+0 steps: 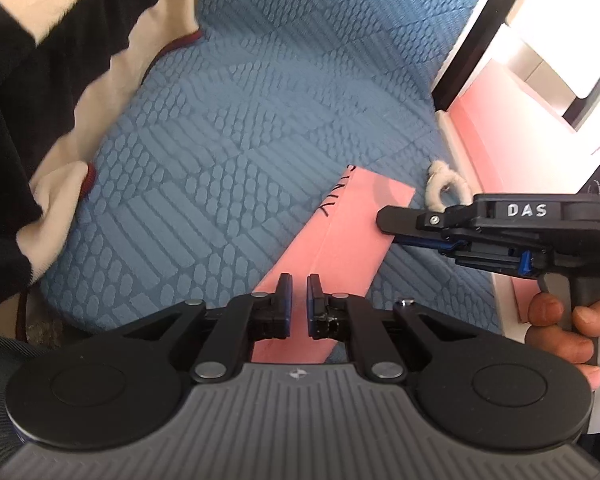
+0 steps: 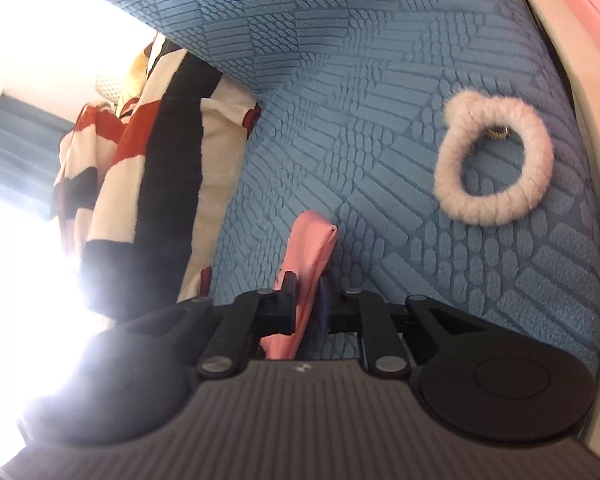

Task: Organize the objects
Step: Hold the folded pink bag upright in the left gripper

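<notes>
A flat pink paper envelope (image 1: 340,240) with handwriting lies tilted over the blue textured cushion (image 1: 240,100). My right gripper (image 1: 396,226) is shut on the envelope's right edge; in the right wrist view the pink envelope (image 2: 304,264) sits edge-on between its jaws (image 2: 308,304). My left gripper (image 1: 299,300) hovers over the envelope's near end, jaws a narrow gap apart and holding nothing. A fluffy white hair tie (image 2: 496,160) lies on the cushion to the right and also shows in the left wrist view (image 1: 446,188).
A black, white and red striped fleece garment (image 1: 40,92) lies at the cushion's left edge and shows in the right wrist view (image 2: 152,168). A pink and white frame (image 1: 512,120) borders the cushion on the right. Bright glare fills the left of the right wrist view.
</notes>
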`<action>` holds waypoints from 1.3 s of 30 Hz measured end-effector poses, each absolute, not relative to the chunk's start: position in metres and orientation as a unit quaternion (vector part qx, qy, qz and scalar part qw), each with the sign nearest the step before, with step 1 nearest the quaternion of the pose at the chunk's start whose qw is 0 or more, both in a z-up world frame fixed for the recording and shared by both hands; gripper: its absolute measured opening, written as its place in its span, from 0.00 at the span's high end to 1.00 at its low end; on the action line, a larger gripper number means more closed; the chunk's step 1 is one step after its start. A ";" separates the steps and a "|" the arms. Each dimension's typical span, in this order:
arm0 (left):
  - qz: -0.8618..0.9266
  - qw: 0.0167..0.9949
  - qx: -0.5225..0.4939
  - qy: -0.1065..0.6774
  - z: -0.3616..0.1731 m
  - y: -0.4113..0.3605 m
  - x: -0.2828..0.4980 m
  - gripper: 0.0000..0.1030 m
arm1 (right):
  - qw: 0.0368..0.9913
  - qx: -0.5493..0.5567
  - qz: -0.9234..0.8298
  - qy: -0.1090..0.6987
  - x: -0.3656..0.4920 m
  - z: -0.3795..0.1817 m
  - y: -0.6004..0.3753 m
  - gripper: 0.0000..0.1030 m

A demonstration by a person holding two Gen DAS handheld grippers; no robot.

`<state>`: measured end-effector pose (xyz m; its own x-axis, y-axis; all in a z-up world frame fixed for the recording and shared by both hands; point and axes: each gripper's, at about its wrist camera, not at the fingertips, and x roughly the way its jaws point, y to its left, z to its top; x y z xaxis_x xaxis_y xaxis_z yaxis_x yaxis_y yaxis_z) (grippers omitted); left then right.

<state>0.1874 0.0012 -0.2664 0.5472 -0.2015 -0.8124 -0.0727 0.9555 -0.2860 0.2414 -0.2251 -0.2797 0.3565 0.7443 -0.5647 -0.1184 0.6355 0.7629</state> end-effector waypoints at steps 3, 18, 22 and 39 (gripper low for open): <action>-0.048 0.878 -0.128 0.459 -0.255 -0.003 0.181 0.91 | 0.764 0.314 0.288 0.484 0.239 -0.275 -0.226 0.86; -0.104 0.904 -0.032 0.413 -0.227 -0.041 0.156 0.66 | 0.766 0.305 0.284 0.489 0.238 -0.272 -0.226 0.86; -0.115 0.900 -0.005 0.421 -0.247 -0.049 0.159 0.64 | 0.759 0.317 0.286 0.491 0.238 -0.273 -0.228 0.86; -0.038 0.884 0.280 0.374 -0.291 -0.119 0.155 0.62 | 0.729 0.359 0.277 0.513 0.236 -0.276 -0.236 0.89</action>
